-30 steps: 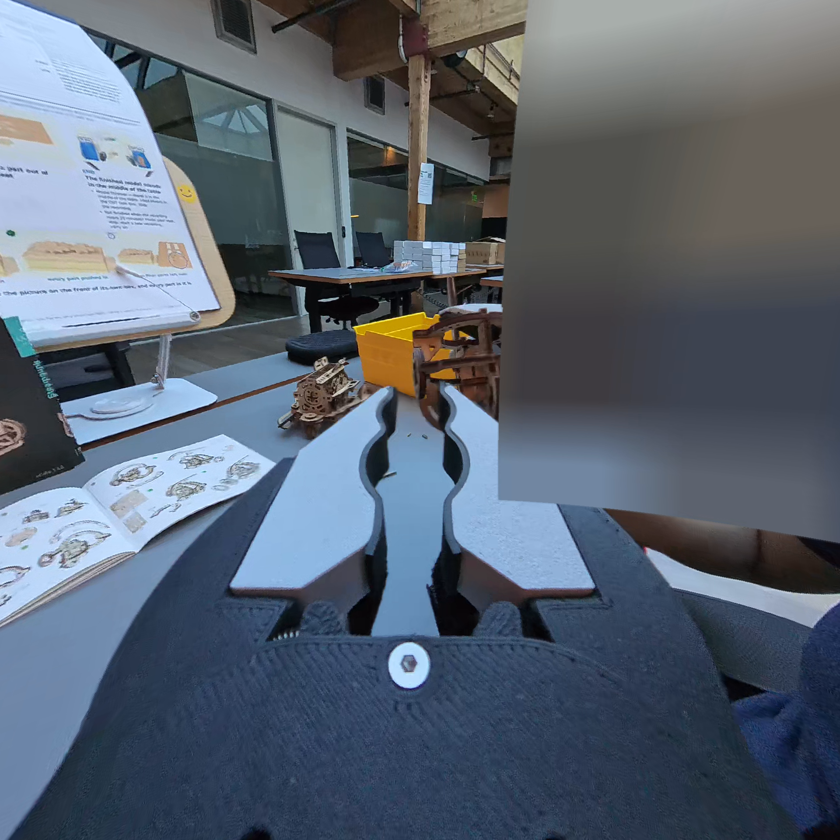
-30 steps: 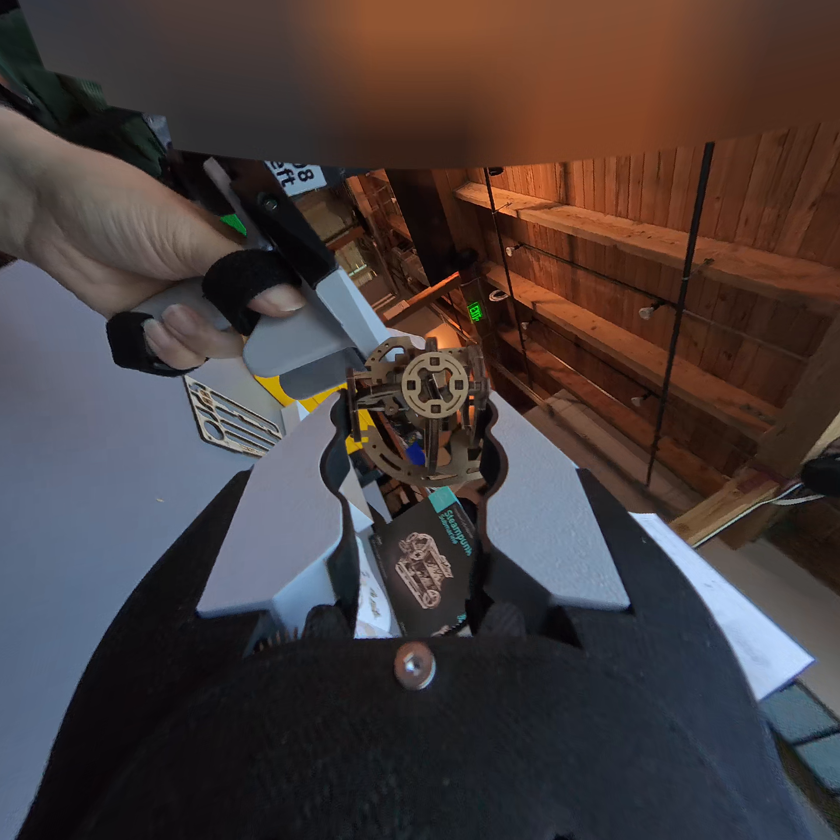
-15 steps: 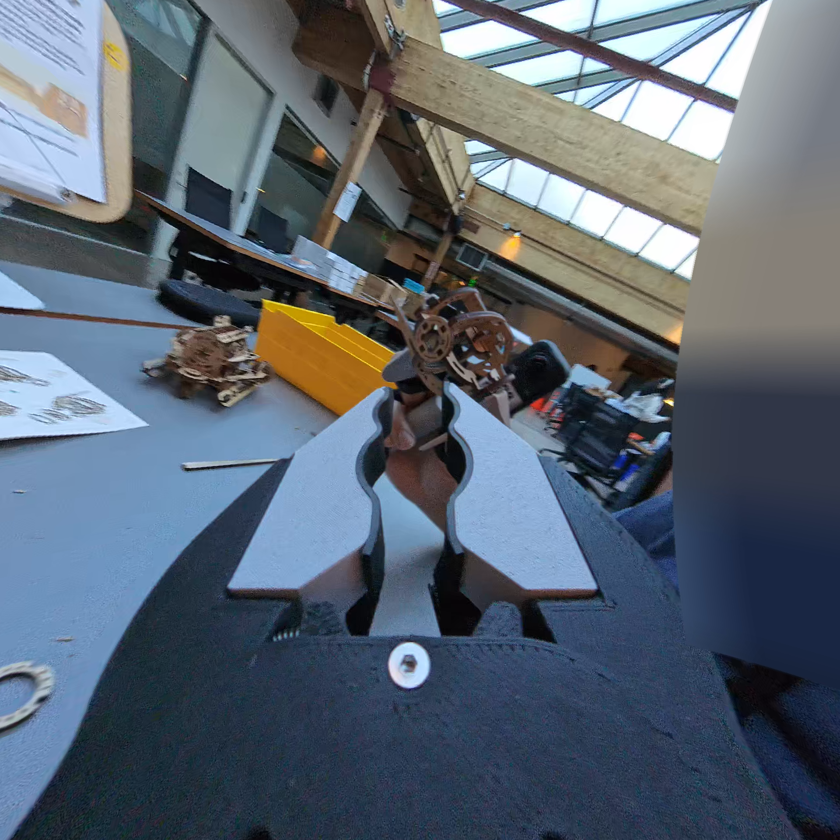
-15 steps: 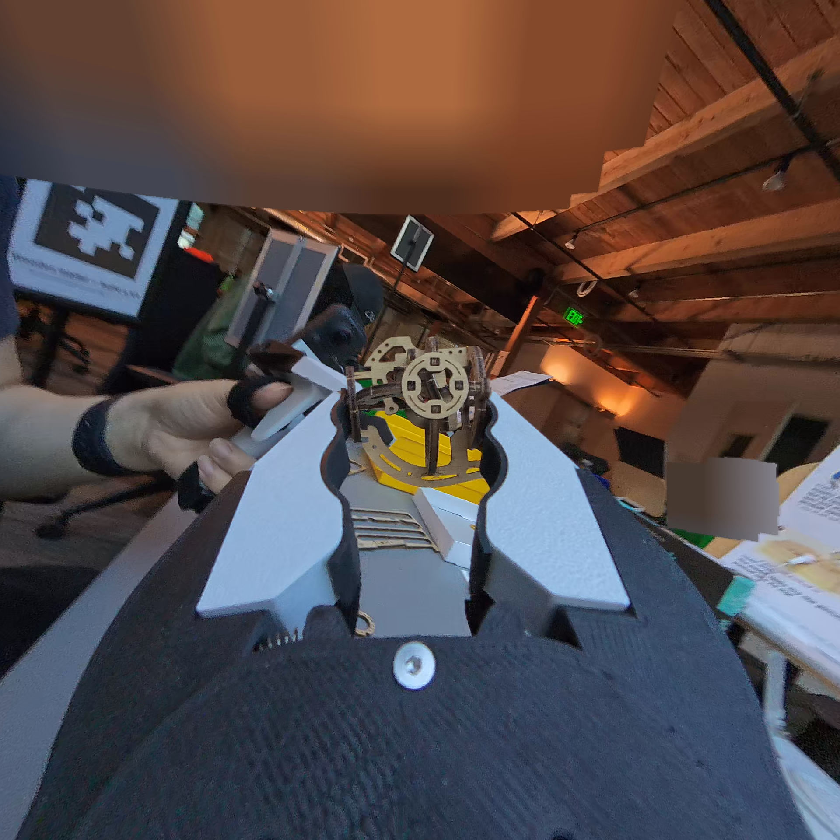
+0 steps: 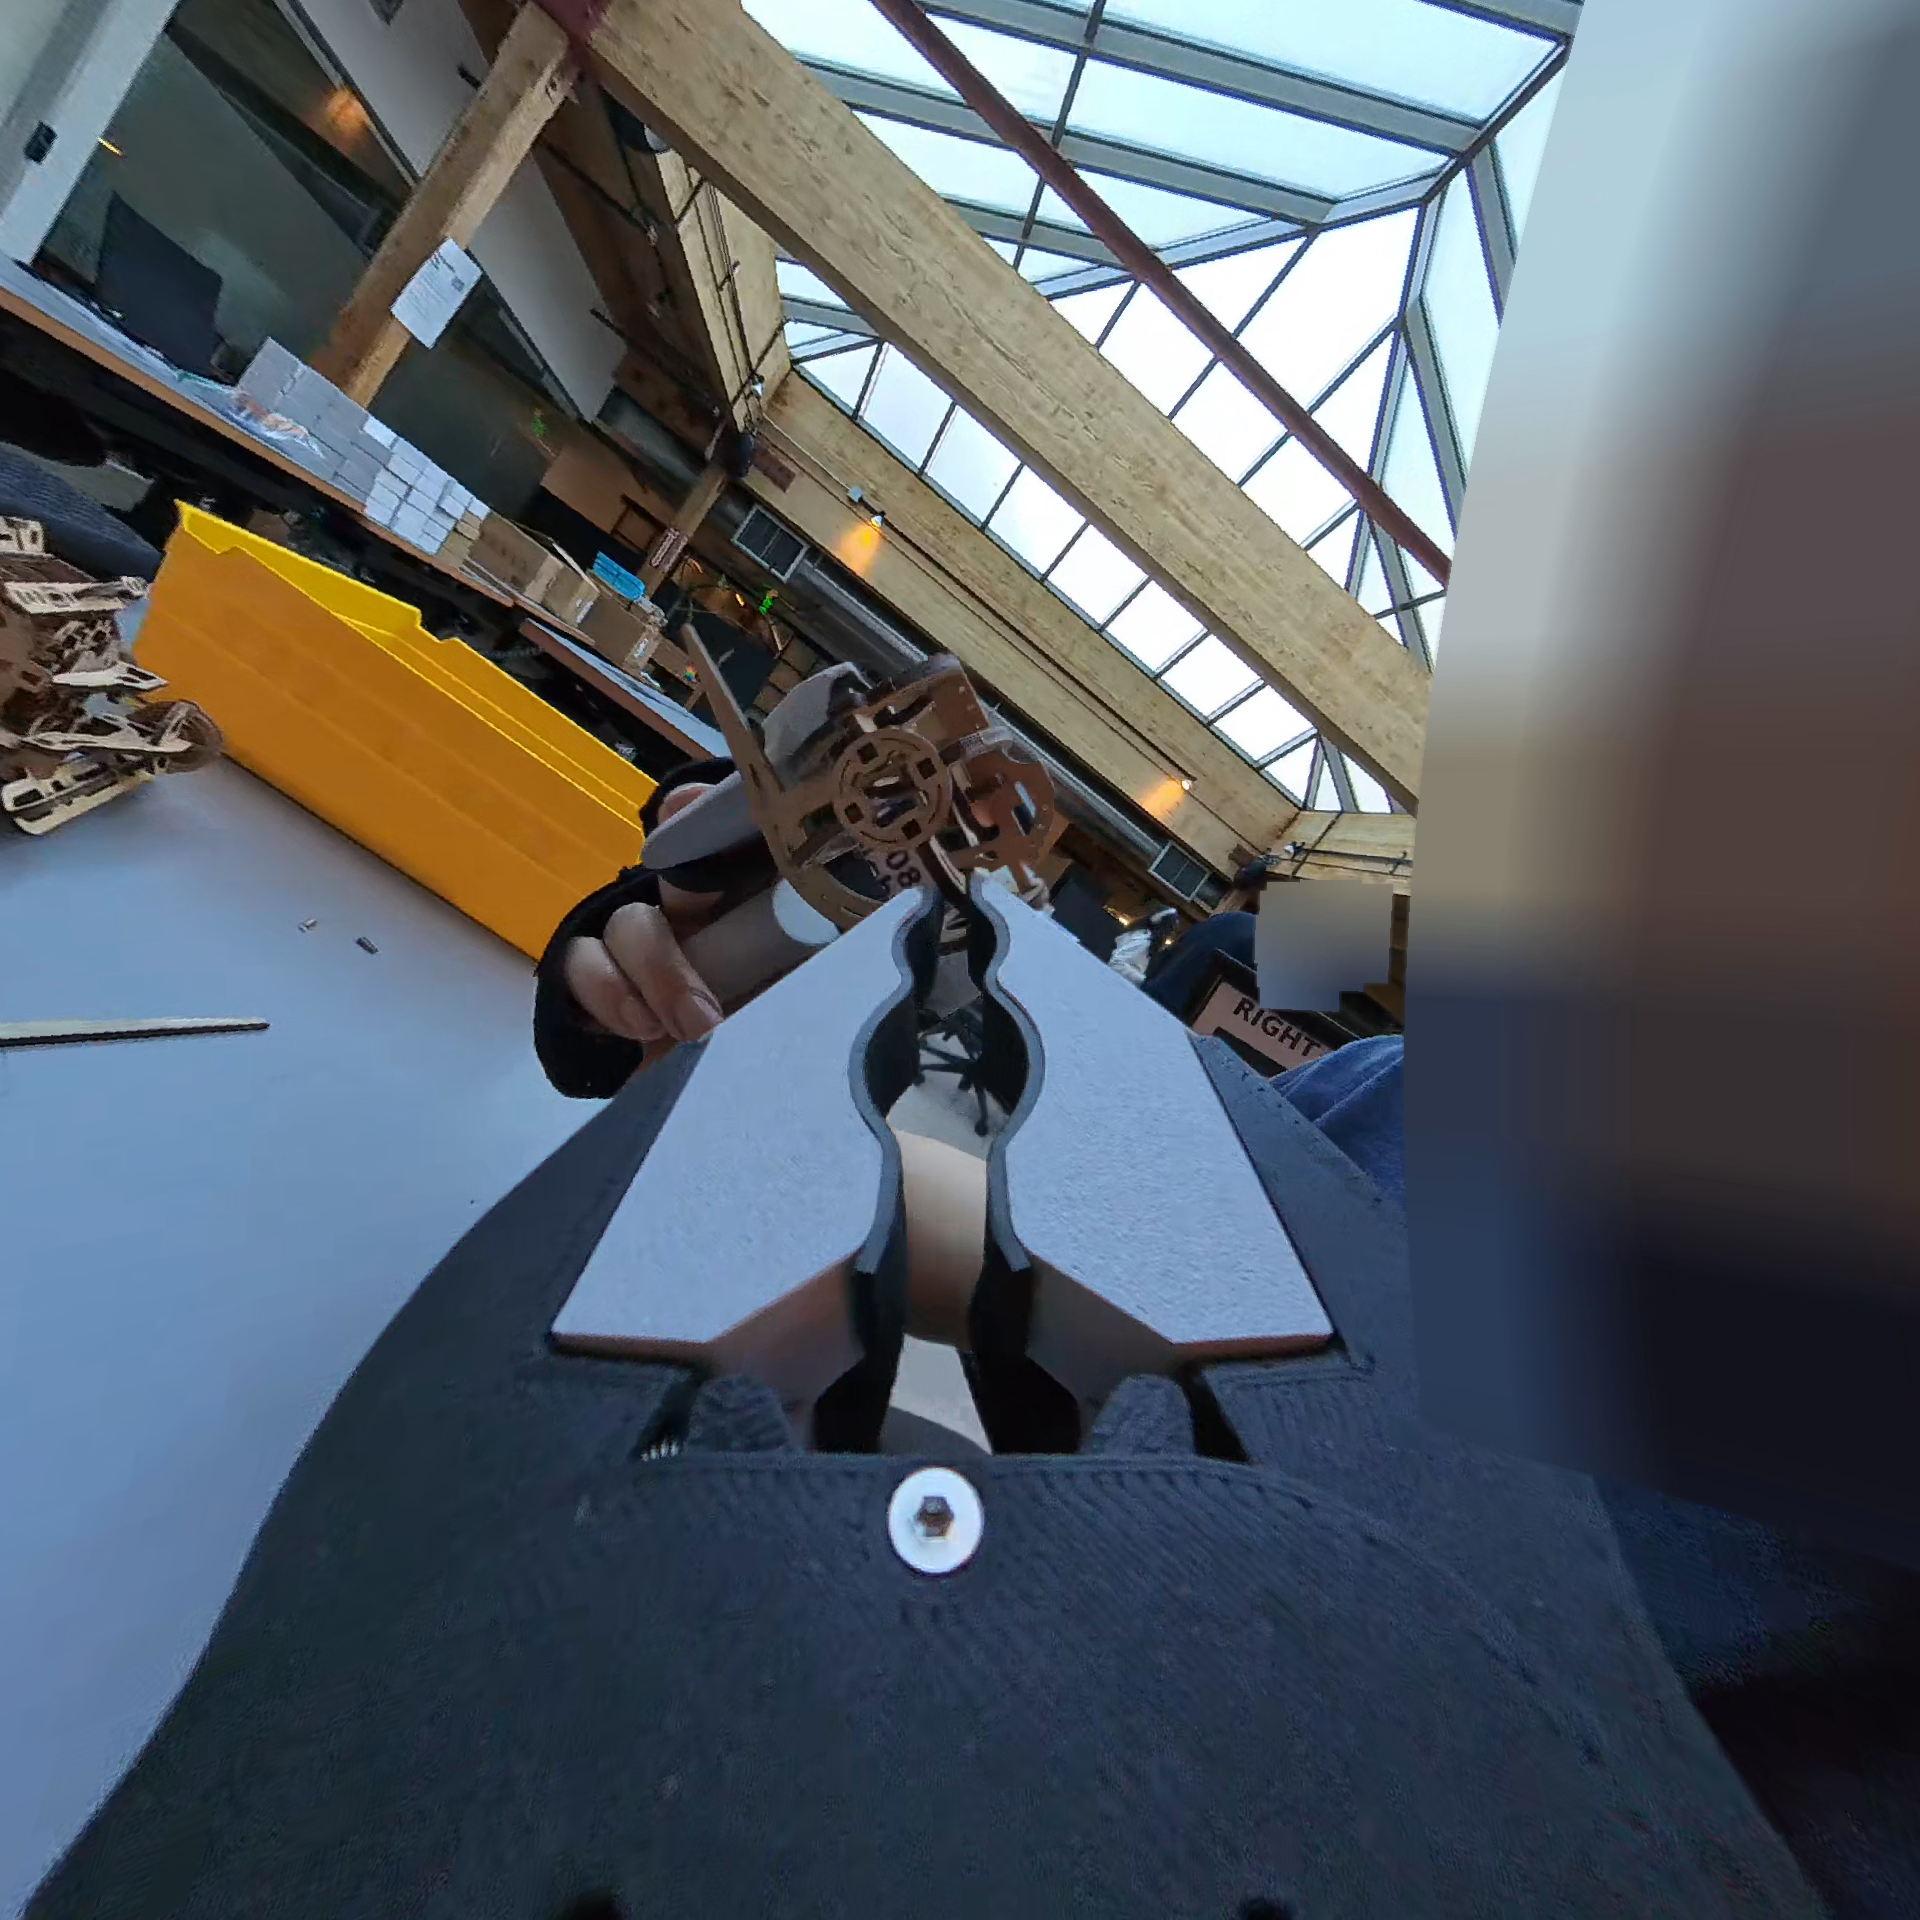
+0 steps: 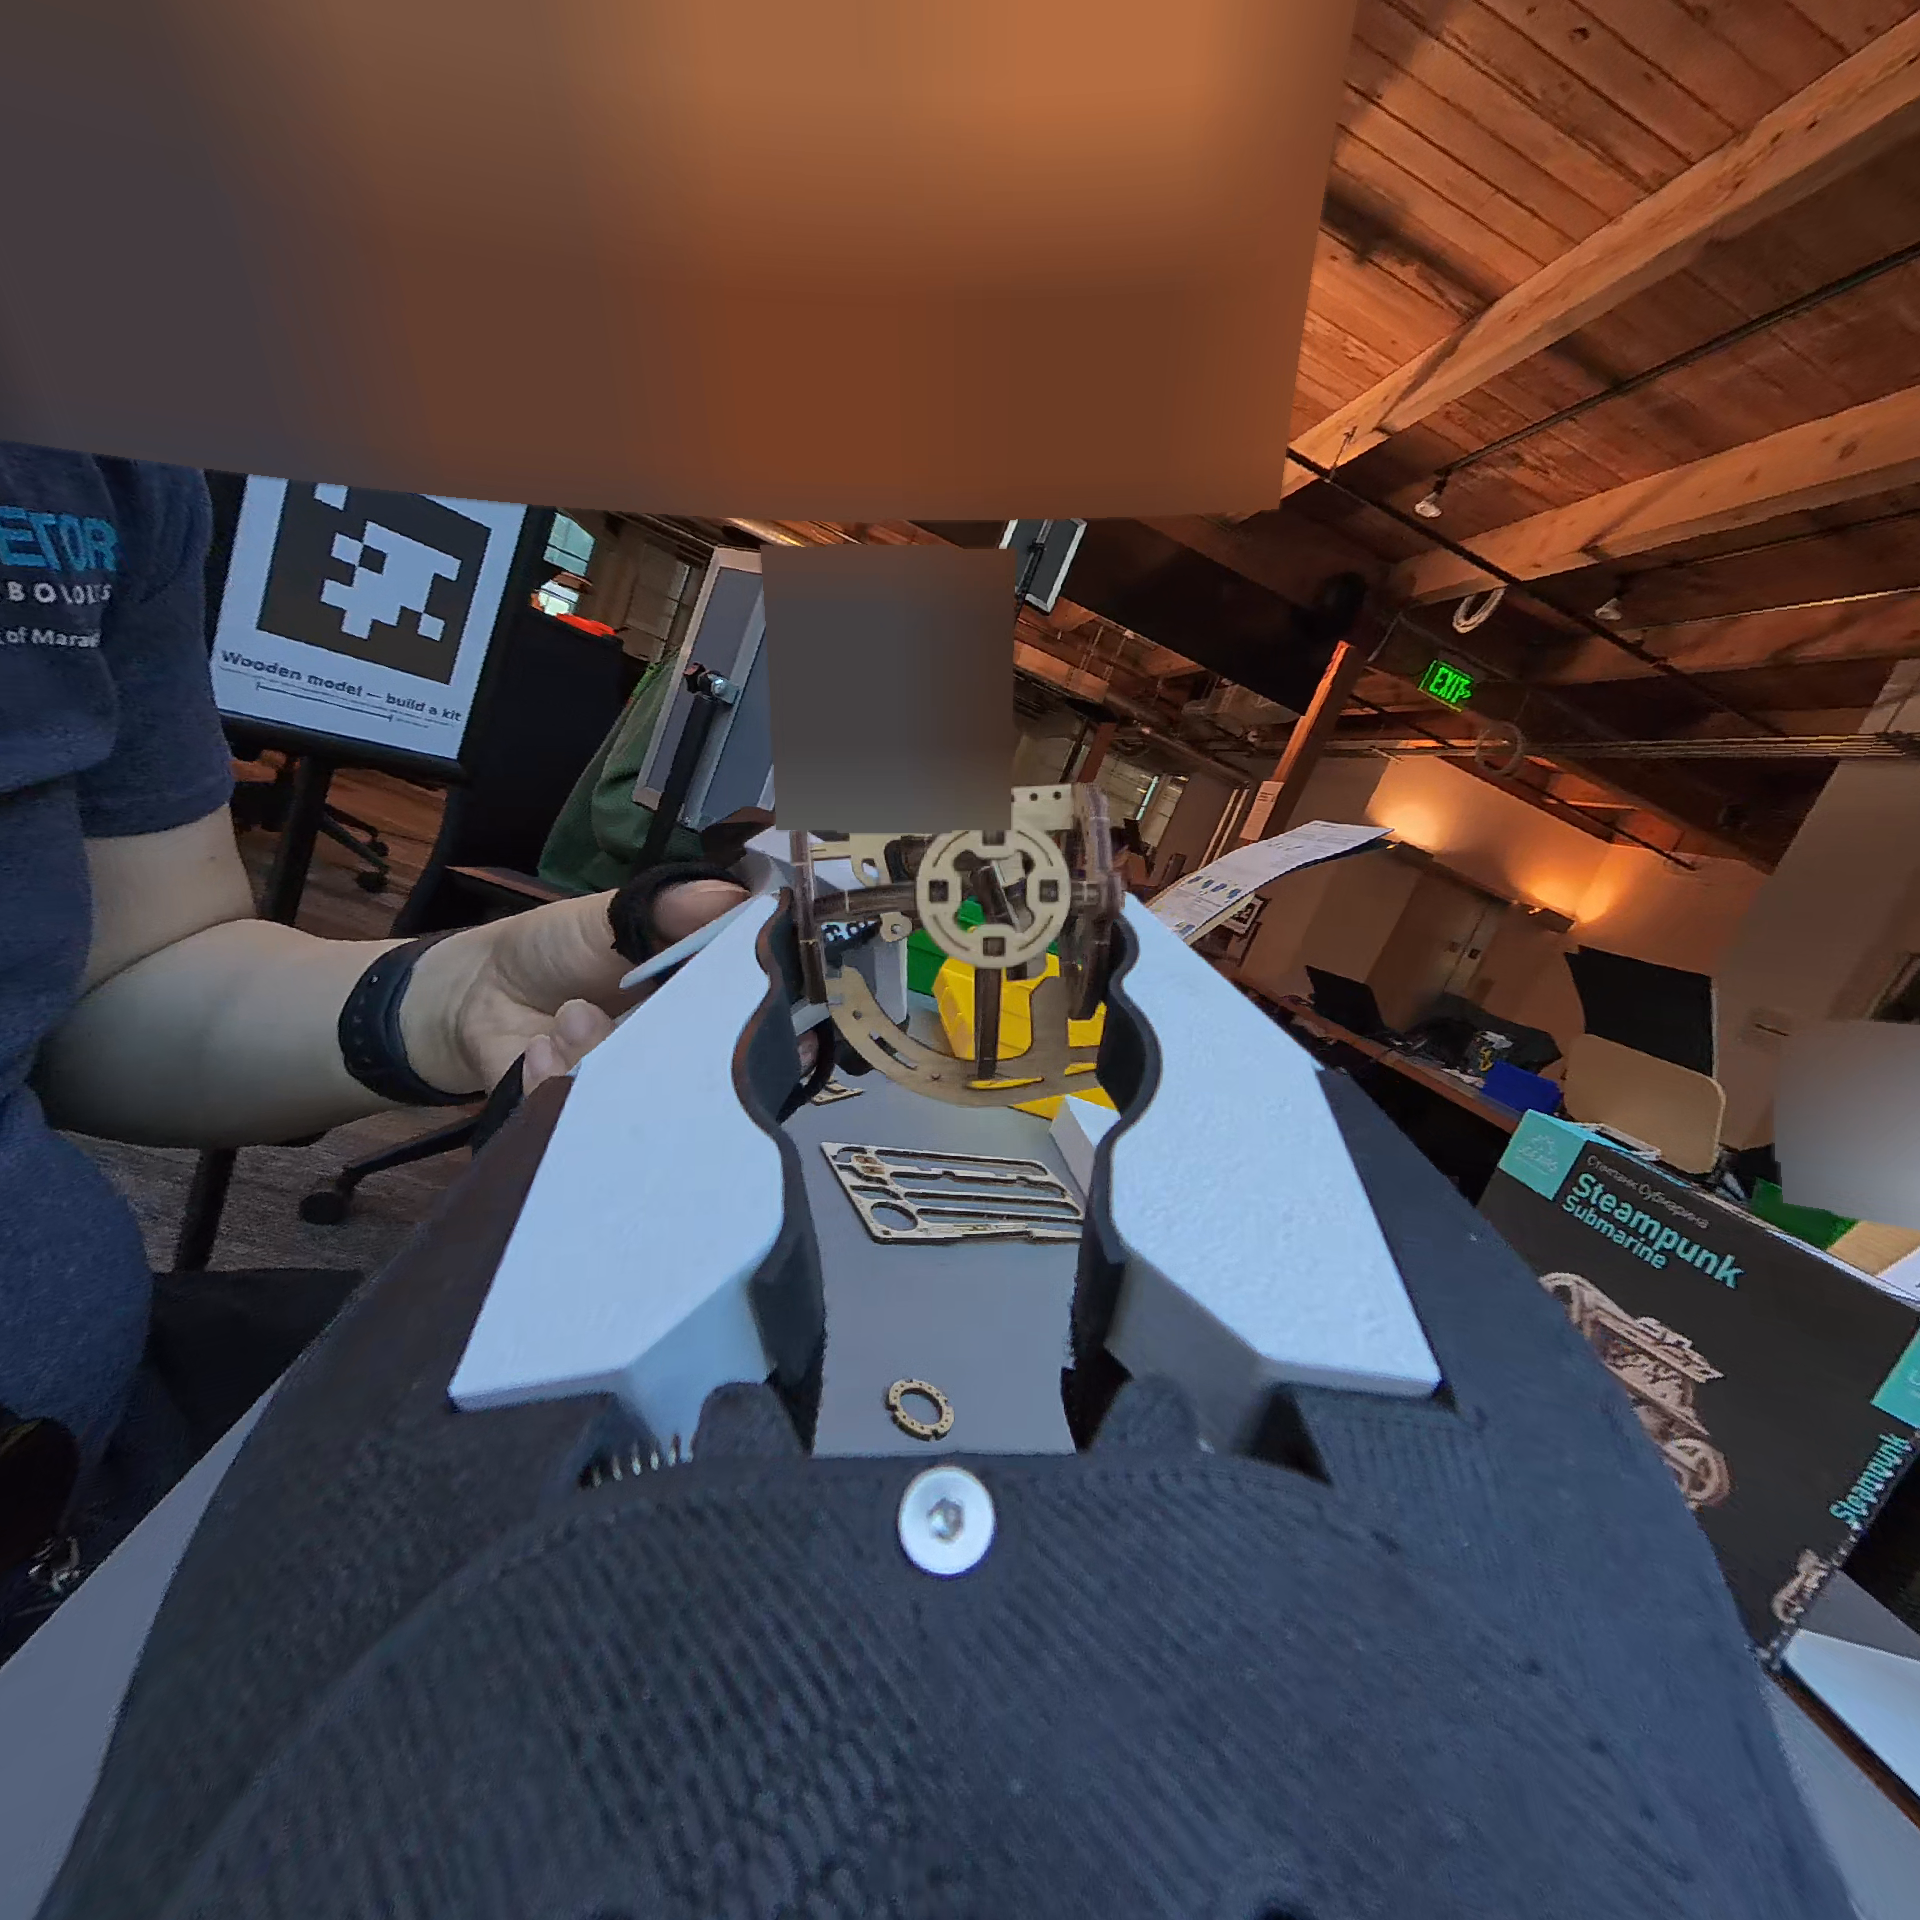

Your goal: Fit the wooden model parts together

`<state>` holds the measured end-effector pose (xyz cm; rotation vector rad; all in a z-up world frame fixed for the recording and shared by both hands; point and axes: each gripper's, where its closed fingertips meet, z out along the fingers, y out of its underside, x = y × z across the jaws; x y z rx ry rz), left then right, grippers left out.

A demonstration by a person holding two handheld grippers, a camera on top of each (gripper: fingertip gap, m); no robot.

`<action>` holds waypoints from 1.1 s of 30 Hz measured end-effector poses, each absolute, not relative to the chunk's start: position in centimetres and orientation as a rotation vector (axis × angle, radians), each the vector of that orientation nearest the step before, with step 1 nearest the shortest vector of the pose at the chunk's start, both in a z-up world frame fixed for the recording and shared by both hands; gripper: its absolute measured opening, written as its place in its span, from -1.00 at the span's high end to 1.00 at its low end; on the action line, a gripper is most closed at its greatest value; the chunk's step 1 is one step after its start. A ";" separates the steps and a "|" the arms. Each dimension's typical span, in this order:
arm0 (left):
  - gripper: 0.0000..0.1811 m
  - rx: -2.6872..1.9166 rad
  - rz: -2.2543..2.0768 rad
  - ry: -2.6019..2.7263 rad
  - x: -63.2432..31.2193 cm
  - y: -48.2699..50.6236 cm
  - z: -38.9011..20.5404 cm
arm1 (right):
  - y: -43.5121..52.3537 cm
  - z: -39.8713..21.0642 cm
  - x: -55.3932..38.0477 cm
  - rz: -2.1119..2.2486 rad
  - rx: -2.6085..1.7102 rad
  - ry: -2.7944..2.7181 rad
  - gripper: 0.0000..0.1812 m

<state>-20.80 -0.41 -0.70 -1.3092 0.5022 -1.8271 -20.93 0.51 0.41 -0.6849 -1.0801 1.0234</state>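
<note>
Wooden model assembly [image 6: 971,961] pinched in the right gripper [image 6: 951,935].
Left gripper [image 5: 951,904] jaws nearly pressed together, holding nothing, near the assembly above the grey worktop [image 5: 208,1143].

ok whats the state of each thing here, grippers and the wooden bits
right gripper: shut on the wooden model
wooden model: part-built, held off the table
left gripper: nearly shut, holding nothing
parts sheet: flat on table, pieces punched out
wooden ring: loose on table

Left gripper [image 5: 951,902] jaws nearly closed, empty; right gripper [image 6: 951,920] jaws clamped, raised.
</note>
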 end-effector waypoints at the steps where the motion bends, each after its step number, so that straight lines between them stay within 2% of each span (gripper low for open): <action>1: 0.99 -1.300 -1.839 0.496 -20.9 -0.4 -0.7 | 0.5 0.2 -21.0 1.034 -0.692 -1.088 0.40; 23: 0.99 -1.397 -1.998 0.409 -21.2 0.0 -2.5 | 0.7 -1.8 -21.8 0.897 -0.687 -1.228 0.41; 29: 1.00 -1.341 -1.923 0.344 -22.2 1.0 -2.3 | 1.5 -2.4 -22.1 0.880 -0.747 -1.232 0.34; 33: 1.00 -1.340 -1.720 0.283 -24.0 2.7 -2.8 | 3.2 -1.8 -21.4 0.929 -0.837 -1.142 0.28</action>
